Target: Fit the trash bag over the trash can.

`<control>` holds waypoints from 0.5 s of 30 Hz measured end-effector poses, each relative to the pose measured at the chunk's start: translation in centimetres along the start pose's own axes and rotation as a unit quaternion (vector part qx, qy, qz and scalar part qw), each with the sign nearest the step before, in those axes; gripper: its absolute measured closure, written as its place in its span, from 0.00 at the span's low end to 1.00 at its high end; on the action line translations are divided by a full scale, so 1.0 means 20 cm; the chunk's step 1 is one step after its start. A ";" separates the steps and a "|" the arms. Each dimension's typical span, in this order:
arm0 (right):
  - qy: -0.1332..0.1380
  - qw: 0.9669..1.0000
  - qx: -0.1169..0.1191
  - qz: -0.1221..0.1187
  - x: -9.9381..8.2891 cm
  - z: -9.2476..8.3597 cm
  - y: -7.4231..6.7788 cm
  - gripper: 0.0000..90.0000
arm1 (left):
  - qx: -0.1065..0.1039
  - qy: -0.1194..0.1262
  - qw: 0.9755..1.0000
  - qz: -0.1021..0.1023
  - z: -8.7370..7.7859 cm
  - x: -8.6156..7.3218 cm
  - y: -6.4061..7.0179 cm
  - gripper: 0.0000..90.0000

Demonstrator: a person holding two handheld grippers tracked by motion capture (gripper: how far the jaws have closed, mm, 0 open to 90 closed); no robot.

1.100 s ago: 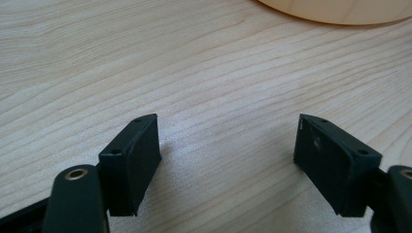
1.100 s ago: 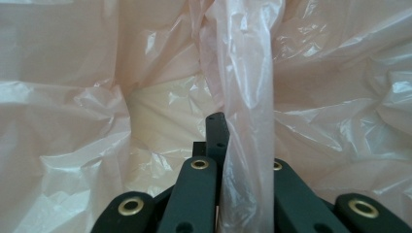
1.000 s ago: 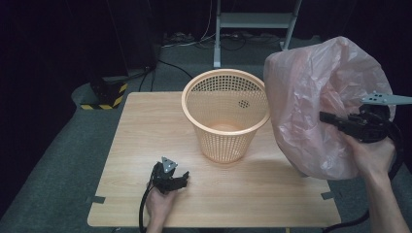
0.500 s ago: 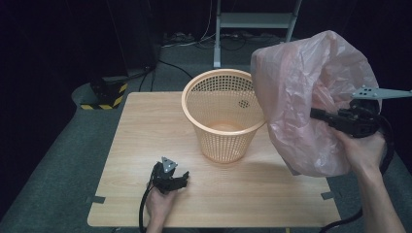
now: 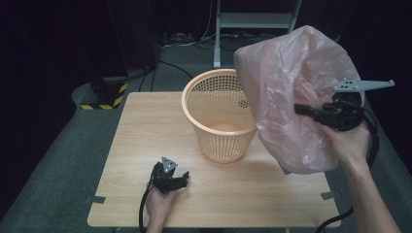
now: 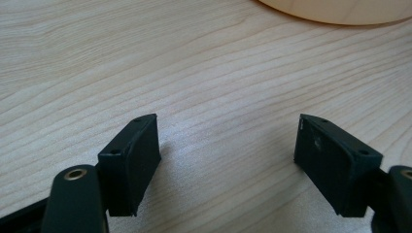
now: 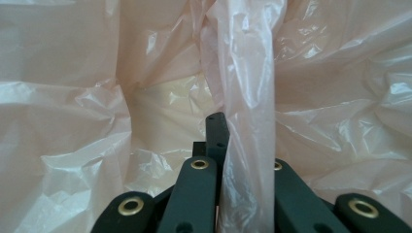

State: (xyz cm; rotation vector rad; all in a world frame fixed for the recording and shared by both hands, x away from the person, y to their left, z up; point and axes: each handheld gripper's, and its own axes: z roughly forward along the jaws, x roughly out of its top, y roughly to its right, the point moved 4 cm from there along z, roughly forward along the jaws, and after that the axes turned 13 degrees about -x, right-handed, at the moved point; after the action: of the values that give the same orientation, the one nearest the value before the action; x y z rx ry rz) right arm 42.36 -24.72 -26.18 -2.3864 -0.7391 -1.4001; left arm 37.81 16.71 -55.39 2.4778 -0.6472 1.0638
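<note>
Clearly the pink plastic bag (image 5: 296,92) is the thing in hand: it hangs billowed in the air at the right side of the table (image 5: 145,126), its near edge just above and overlapping the rim of the orange mesh basket (image 5: 218,116), which stands upright near the middle of the tabletop and looks empty. The right gripper (image 5: 305,109) is clamped shut on a gathered fold of the bag's film, and the right gripper view shows that strip of plastic (image 7: 248,111) pinched between the black jaws with crinkled sheet all around. I judge the bag very light, limp and slippery; it will balloon, cling and fold on itself, so a hold on a bunched fold near the mouth is safer than on a single layer, which could slide out or tear. Opening it over the basket probably calls for a second hold on the opposite edge of the mouth. The left gripper (image 5: 180,178) rests on the table near the front edge, apart from the basket, jaws spread wide with nothing between them.
</note>
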 end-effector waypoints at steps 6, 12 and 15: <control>-0.004 1.000 0.008 -0.006 0.03 0.04 -0.04 0.99 | 0.000 -0.001 1.000 0.000 0.00 0.00 0.00 0.28; -0.004 1.000 0.015 -0.013 0.06 0.06 -0.08 0.99 | 0.000 -0.001 1.000 0.000 0.00 0.00 0.00 0.28; -0.006 1.000 0.018 -0.016 0.08 0.07 -0.09 0.99 | 0.000 -0.001 1.000 0.000 0.00 0.00 0.00 0.28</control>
State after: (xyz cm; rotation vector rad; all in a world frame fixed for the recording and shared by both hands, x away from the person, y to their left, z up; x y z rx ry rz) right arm 42.95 -22.15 -25.57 -2.3681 -0.8015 -1.3732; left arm 37.80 16.72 -55.39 2.4788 -0.6479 1.0611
